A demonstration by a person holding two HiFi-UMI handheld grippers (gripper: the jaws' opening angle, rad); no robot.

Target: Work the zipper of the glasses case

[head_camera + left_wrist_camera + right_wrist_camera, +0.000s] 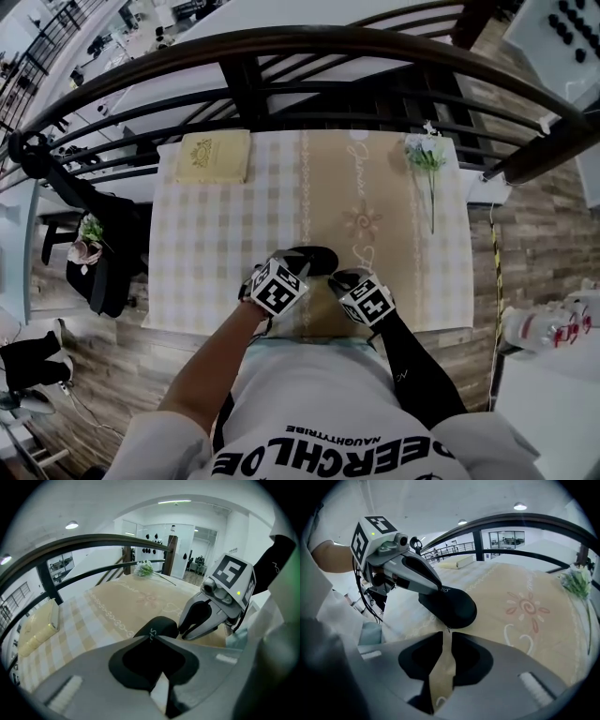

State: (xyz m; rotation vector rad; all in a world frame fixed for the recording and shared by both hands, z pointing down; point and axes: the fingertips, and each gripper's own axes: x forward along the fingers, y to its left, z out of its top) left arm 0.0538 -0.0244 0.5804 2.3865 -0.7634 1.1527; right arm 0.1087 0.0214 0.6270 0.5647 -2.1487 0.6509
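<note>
A black glasses case [317, 255] lies on the beige tablecloth [375, 187] near the table's front edge. My left gripper [296, 265] is shut on the case's near end; in the left gripper view the case [160, 626] pokes out past the closed tips [151, 638]. The right gripper view shows those left fingers [423, 576] clamped on the case [454, 607]. My right gripper [446, 633] stands open by a narrow gap, its tips just short of the case's rounded end. A tiny zipper pull shows at the tips. Only cloth shows through the gap.
A pale yellow box [214, 156] lies at the table's far left and a flower sprig [427, 161] at the far right. A dark curved railing [281, 42] runs behind the table. A black stand with flowers [94, 248] sits left of the table.
</note>
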